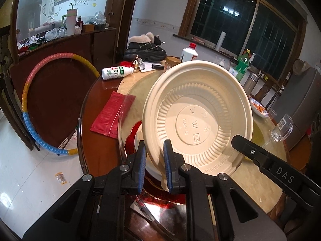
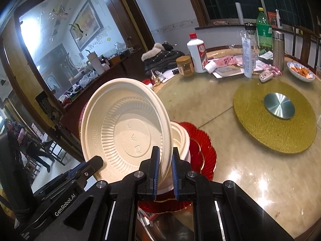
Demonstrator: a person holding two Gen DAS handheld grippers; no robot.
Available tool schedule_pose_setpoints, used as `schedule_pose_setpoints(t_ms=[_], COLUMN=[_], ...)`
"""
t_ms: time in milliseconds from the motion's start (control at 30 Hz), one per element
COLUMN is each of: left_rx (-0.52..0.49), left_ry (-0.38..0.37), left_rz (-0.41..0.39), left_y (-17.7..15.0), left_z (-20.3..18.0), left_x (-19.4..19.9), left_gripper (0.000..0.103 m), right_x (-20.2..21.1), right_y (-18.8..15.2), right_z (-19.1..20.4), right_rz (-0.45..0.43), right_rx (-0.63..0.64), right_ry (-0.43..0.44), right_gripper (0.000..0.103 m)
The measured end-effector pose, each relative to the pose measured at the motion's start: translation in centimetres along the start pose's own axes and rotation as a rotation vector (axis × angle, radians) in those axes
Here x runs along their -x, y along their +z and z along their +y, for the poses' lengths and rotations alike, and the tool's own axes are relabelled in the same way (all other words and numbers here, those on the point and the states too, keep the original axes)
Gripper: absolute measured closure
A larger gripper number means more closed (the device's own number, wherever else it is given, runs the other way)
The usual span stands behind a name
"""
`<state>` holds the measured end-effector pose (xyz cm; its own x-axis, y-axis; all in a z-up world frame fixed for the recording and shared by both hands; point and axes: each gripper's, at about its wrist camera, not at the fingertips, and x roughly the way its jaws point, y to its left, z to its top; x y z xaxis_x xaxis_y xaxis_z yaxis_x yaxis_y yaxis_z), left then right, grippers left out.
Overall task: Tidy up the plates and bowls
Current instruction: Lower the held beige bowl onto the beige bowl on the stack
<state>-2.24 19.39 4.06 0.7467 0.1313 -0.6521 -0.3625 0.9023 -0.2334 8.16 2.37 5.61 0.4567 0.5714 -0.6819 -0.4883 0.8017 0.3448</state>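
Centrally, I saw the left gripper with its blue-padded jaws narrowed on the lower rim of a cream disposable bowl, which stood tilted on edge, its embossed underside facing the left wrist camera. From the opposite side, the right gripper had its jaws pinched on the same bowl's rim; I noted each gripper's black finger entering the other's view. Just behind and below the held bowl, I observed a stack of white bowls resting on a red scalloped plate, near the edge of the round table. Farther out on the table lay a gold glitter turntable mat with a metal hub, a red packet, a white liquor bottle, a green soda bottle, a steel flask and a dish of orange food. Beside the table, a coloured hula hoop leaned against a wooden cabinet.
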Motion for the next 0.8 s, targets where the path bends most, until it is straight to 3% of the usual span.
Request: schedule_pose_setpoints(t_ms=[400, 800], left_rx=[-0.013, -0.013], left_ry=[-0.009, -0.006], left_rz=[0.028, 0.002], left_y=[-1.0, 1.7], left_z=[-0.3, -0.2], left_x=[-0.3, 1.1], left_gripper=[0.088, 0.087], right_x=[-0.1, 1.7], right_y=[-1.4, 1.9], right_z=[-0.9, 1.1], right_rz=[0.025, -0.006], right_rx=[-0.015, 0.032], right_ry=[-0.016, -0.001], right_gripper=[0.092, 0.091])
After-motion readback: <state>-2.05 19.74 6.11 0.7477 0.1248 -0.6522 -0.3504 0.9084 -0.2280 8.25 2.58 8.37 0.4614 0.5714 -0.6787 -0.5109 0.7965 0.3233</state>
